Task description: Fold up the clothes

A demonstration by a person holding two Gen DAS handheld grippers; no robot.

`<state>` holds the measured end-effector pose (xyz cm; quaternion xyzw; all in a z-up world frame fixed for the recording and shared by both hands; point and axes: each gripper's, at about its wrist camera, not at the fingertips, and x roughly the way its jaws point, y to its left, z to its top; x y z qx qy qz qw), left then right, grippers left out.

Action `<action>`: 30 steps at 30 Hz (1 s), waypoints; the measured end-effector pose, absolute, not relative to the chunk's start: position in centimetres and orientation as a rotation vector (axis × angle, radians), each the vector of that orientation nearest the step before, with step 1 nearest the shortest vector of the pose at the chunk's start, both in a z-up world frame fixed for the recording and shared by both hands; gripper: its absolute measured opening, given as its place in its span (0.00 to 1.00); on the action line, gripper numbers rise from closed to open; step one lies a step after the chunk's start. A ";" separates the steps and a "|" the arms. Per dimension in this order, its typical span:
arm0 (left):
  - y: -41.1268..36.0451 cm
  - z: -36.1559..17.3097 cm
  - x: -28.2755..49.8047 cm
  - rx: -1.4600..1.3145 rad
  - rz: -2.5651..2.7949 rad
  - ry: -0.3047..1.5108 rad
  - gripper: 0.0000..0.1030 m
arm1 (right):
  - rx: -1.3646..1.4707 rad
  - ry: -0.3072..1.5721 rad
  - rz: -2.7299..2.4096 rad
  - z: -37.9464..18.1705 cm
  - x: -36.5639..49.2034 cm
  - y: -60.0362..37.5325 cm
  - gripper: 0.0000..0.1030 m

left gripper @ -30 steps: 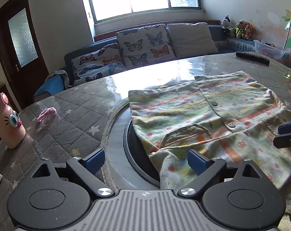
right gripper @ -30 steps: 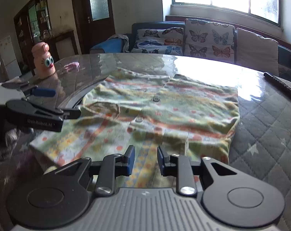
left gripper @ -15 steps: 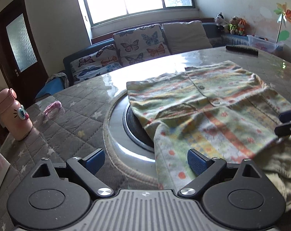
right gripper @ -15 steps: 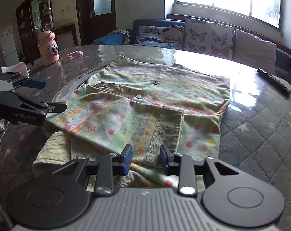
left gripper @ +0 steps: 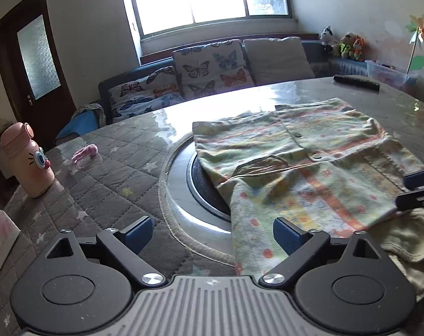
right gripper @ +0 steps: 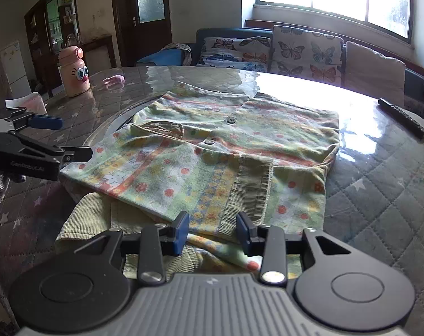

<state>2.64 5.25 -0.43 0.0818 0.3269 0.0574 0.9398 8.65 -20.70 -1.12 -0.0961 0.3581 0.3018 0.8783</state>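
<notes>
Black side arm of the left tool (right gripper: 66, 140) reads "GenRobot.AI" in the right wrist view; no other legible text. Left tool (left gripper: 212, 231): fingers spread wide, nothing between them, sitting at the shirt's near-left corner, with its right blue pad (left gripper: 286, 233) just over the cloth edge. Right tool (right gripper: 212, 228): fingers partly open, nothing clamped, hovering right at the near hem, with the ribbed cuff of the folded sleeve (right gripper: 251, 187) just beyond the gap. Shirt (right gripper: 226, 151) is pastel print with buttons, lying flat on the glossy round tabletop (right gripper: 380, 140), near part folded up over the body, olive ribbed fabric bunched beneath the near edge. Left view alone shows the dark round inset (left gripper: 203, 187) under the shirt's left side; right view alone shows the cabinet (right gripper: 52, 22) at far left. Both show the pink cartoon bottle (left gripper: 27, 162) and black remote (right gripper: 402, 117).
</notes>
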 end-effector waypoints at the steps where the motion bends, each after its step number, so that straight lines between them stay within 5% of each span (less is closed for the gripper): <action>1: 5.5 -0.7 2.8 0.173 0.134 0.679 0.92 | -0.202 0.748 0.629 -1.2 8.6 -20.7 0.37; 18: 6.4 -1.4 4.3 0.212 0.161 0.690 0.88 | -0.211 0.731 0.642 -1.2 9.8 -20.0 0.45; 30: 0.7 -1.1 -3.5 0.532 -0.181 0.536 0.84 | -0.237 0.730 0.664 -0.3 8.0 -21.7 0.50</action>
